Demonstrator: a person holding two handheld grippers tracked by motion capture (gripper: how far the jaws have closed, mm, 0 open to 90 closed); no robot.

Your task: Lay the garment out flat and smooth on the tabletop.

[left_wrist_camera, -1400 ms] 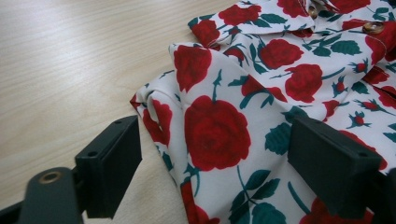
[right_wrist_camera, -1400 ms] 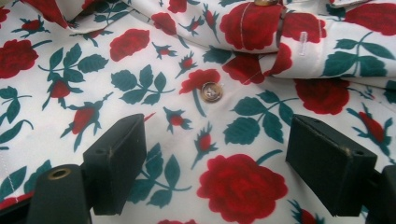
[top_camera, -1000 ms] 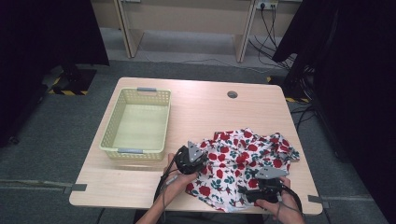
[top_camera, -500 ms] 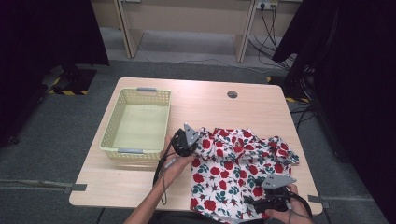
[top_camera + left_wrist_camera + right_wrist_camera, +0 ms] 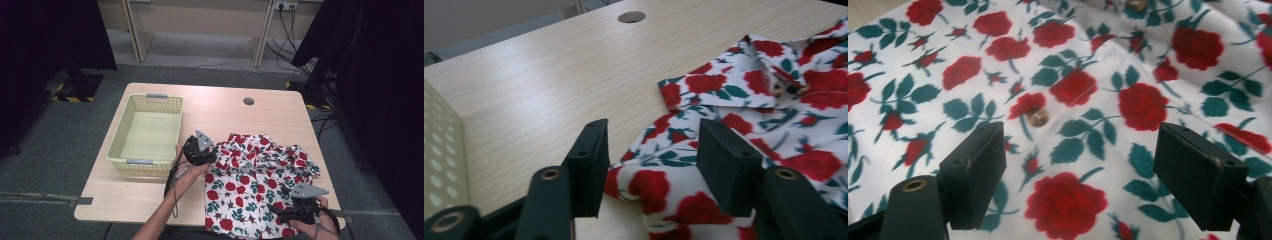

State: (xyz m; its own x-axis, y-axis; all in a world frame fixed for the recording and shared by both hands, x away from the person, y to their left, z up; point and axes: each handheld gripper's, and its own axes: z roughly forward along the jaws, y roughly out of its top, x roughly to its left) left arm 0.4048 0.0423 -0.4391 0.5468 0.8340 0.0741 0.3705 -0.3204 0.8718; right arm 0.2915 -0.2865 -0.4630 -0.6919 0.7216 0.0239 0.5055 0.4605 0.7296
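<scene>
- The shirt [image 5: 257, 187], white with red roses and green leaves, lies spread flat on the near right part of the table [image 5: 225, 107], collar away from the person and hem at the near edge
- Left gripper [image 5: 210, 156] sits at the shirt's left edge, up by the shoulder, in a hand that comes in from the bottom
- In the left gripper view its jaws have just been opening and now stand apart, with a fold of the sleeve [image 5: 649, 187] lying low between them; the pads are off the cloth, so nothing is gripped
- That same view shows the collar [image 5: 744, 75] folded flat farther on, bare wood to its left and the round cable hole [image 5: 631, 16] near the far edge
- Right gripper [image 5: 284, 209] hovers over the shirt's near right corner, its grey plate on top and the hand right at the table edge
- The right gripper view looks down on flat printed cloth: jaws wide, well clear on either side, holding nothing
- A small brown button [image 5: 1038, 118] shows on the cloth just ahead of the right gripper's left-hand jaw in that view
- The basket [image 5: 120, 145], pale green, stands on the left half of the table, just left of the left gripper and apart from the shirt
- A corner of its dotted wall [image 5: 441, 155] edges into the left gripper view
- A cable [image 5: 172, 187] trails from the left gripper back along the forearm
</scene>
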